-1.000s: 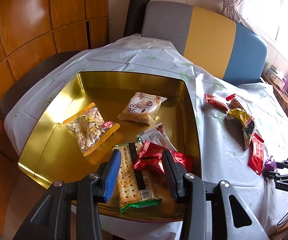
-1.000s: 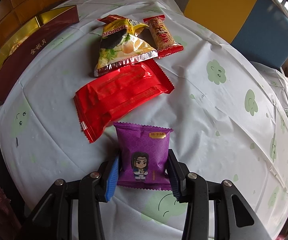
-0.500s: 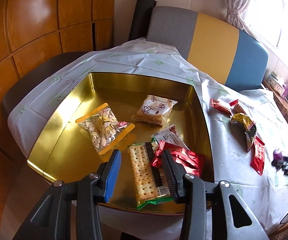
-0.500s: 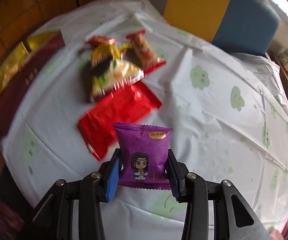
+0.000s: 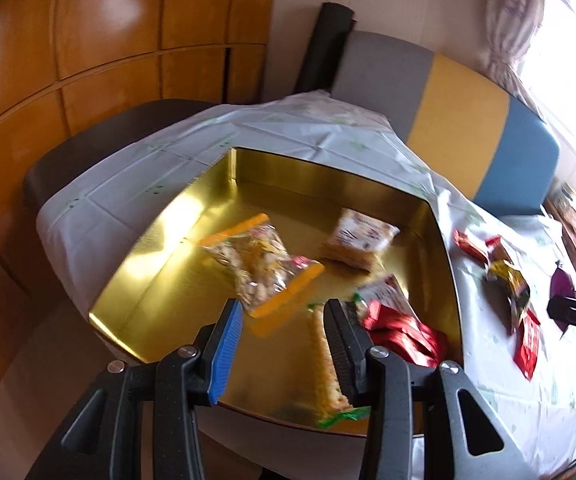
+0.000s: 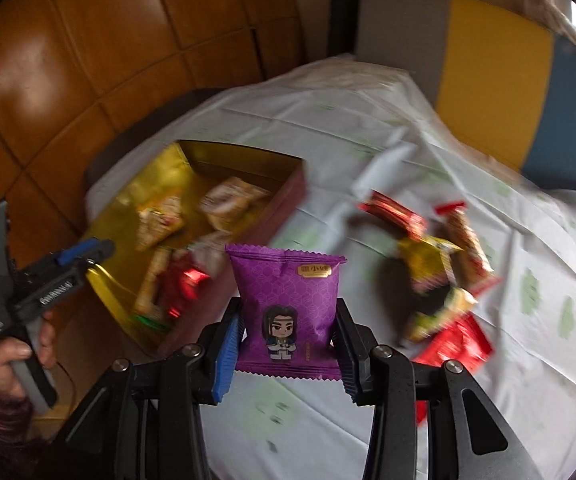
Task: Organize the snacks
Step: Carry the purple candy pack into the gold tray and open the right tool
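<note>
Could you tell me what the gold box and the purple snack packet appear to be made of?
Gold box: probably foil-lined card or tin; its glossy walls mirror the light. Purple snack packet: printed plastic film with a slight sheen, judging by its zigzag-cut sealed edges and soft creases.

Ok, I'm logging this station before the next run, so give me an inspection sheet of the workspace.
Surface: tablecloth, white with green prints.
Job's things: gold box holds several packets, including a seed bag and crackers; purple packet off the table.
Clutter: loose packets piled on the cloth.
Grippers: right claw shut on the purple packet; left claw open, empty, above the box.
Cables: thin cord by the hand.
Surroundings: striped chair, wood panelling.
</note>
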Demonstrator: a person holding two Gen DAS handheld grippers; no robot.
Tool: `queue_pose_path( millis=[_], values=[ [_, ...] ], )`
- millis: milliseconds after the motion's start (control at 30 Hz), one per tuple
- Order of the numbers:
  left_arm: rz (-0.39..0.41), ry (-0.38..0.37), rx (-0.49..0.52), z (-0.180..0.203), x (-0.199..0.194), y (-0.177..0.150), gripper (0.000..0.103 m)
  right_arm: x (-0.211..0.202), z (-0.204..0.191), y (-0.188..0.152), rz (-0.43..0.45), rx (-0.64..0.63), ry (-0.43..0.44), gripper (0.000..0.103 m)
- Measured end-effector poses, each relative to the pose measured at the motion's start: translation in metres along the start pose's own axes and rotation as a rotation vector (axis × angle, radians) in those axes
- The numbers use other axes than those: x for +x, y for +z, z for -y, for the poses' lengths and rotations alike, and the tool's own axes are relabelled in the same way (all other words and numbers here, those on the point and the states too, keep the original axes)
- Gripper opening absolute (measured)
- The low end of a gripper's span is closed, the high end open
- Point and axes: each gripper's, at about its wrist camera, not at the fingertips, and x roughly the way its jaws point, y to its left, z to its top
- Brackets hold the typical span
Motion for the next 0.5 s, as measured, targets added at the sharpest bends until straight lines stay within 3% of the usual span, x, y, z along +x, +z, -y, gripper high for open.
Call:
queue_pose_path(
  millis=[133,233,267,333,500],
  values=[
    [0.006,0.013,-0.026,-0.009,0.001,0.002,0.043,0.019,-0.037,0.02,0.017,-0.022,0.082,0.043],
    [0.003,0.014,-0.033,-0.012,0.002,0.002,0.043,0.044,-0.052,0.033,0.024,-0.001,0.128,0.05],
    [0.002,0.013,-0.034,-0.013,0.002,0.002,0.043,0.053,-0.056,0.036,0.02,0.004,0.128,0.063],
    [-0.003,0.012,-0.035,-0.014,0.003,0.001,0.043,0.069,-0.061,0.04,0.021,0.017,0.095,0.075],
    [-0.008,0.004,-0.028,-0.012,0.005,0.0,0.043,0.082,-0.062,0.035,0.003,0.033,0.075,0.076]
  ],
)
